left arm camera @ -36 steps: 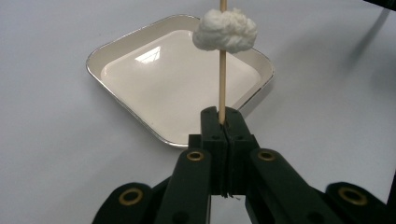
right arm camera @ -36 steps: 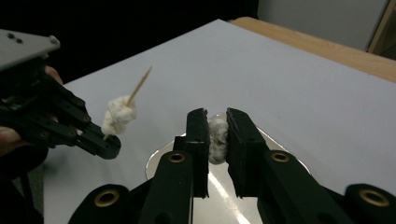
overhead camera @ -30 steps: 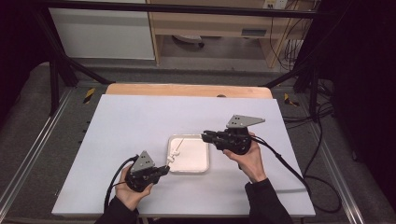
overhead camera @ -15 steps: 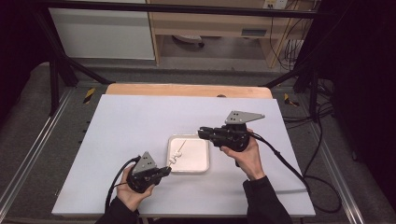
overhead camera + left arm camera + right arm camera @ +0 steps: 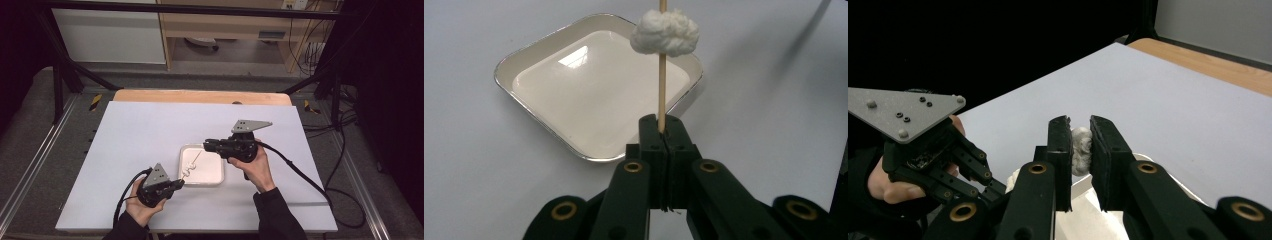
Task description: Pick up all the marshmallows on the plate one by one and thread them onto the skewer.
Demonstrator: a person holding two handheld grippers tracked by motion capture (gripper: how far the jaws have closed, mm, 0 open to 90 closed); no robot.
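At table centre, right gripper (image 5: 206, 145) pinches a white marshmallow piece (image 5: 1081, 149) between its pads; jaws point to 9 o'clock, over the top edge of the white square tray (image 5: 216, 176). Left gripper (image 5: 181, 183) sits at 7 o'clock from the tray, jaws pressed together on the butt of a thin wooden skewer (image 5: 662, 85). Skewer runs up toward 1 o'clock over the tray, a second white marshmallow (image 5: 665, 33) threaded partway up it. Can't tell whether the right gripper's piece sits on the skewer tip or just beside it.

Tray interior is glossy and bare, rim metallic. It lies on a white sheet (image 5: 150, 135) covering the tabletop; a strip of bare wood edge (image 5: 200, 96) shows at 12 o'clock. Black cables (image 5: 300, 172) trail off both grippers toward 5 and 7 o'clock. Aluminium rails flank the table, dark grey floor around it. Beyond, at 12 o'clock: white cabinet (image 5: 110, 35), wooden shelf unit (image 5: 225, 25), wiring at 1 o'clock.
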